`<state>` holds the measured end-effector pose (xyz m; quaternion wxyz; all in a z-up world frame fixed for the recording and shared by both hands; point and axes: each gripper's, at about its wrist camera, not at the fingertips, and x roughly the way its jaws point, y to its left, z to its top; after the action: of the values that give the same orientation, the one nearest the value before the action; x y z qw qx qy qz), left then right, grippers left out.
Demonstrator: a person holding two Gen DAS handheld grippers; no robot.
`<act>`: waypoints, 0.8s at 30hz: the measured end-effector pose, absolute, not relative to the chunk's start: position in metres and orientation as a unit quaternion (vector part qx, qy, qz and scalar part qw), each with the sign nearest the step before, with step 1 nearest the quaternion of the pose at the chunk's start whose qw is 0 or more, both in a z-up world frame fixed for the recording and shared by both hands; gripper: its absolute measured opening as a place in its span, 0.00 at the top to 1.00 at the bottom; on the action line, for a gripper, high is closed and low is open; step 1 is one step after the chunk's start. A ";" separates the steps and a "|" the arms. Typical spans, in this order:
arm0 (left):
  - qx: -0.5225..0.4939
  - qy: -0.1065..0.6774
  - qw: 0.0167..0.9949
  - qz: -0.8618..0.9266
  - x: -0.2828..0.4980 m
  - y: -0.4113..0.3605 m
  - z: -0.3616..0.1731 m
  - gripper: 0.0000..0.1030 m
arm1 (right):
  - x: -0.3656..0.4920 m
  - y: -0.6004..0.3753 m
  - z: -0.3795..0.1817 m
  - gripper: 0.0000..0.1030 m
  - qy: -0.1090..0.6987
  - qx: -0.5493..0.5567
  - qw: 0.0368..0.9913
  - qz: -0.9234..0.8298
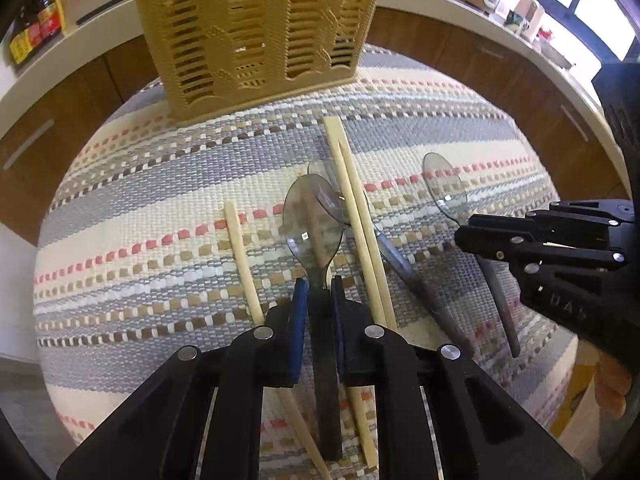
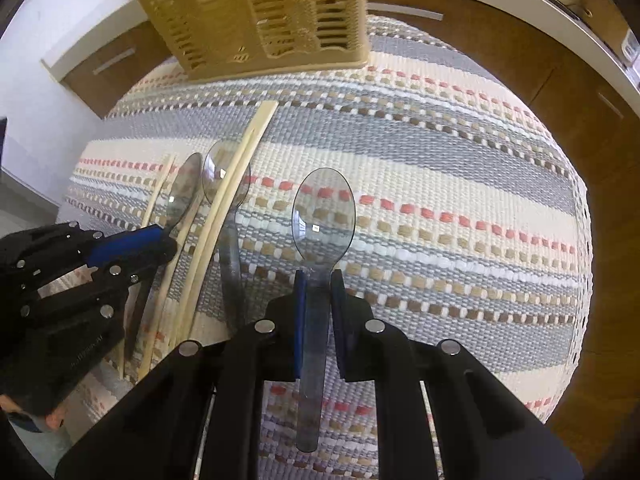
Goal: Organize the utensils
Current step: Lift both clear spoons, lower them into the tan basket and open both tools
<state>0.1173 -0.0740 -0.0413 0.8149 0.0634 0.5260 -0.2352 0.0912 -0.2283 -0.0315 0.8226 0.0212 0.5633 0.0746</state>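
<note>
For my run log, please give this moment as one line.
left tongs: shut on clear plastic spoon | right tongs: shut on second clear spoon | tan slotted plastic basket: upright behind

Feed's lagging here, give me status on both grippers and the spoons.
Left gripper shut on left spoon. Right gripper shut on right spoon. Third spoon under chopsticks. Basket ahead.

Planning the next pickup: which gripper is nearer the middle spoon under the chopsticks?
Left. The left gripper sits right beside the middle spoon; the right gripper is farther off.
</note>
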 end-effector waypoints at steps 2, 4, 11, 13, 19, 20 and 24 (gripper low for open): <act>0.041 0.516 0.820 -0.244 0.116 -0.065 -0.033 0.90 | 0.089 -0.236 -0.024 0.90 0.554 0.029 0.828 0.081; 0.028 0.506 0.826 -0.245 0.114 -0.054 -0.023 0.90 | 0.090 -0.242 -0.016 0.90 0.544 0.038 0.834 0.090; -0.004 0.420 0.873 -0.250 0.102 -0.032 0.034 0.91 | 0.081 -0.252 0.036 0.90 0.471 0.054 0.869 0.140; 0.000 0.374 0.896 -0.240 0.094 -0.027 0.060 0.92 | 0.079 -0.250 0.057 0.90 0.438 0.046 0.886 0.145; -0.022 0.269 0.938 -0.218 0.088 -0.011 0.128 0.92 | 0.086 -0.249 0.105 0.90 0.362 0.052 0.917 0.161; -0.031 0.251 0.943 -0.217 0.090 -0.007 0.139 0.92 | 0.089 -0.251 0.114 0.90 0.347 0.052 0.922 0.162; -0.025 0.210 0.954 -0.213 0.107 -0.008 0.170 0.92 | 0.106 -0.247 0.137 0.90 0.304 0.052 0.938 0.159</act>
<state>0.1069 -0.0076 0.1700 0.9540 -0.0245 0.2098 -0.2127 0.1062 -0.2467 0.1372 0.9377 0.0518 0.3043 0.1594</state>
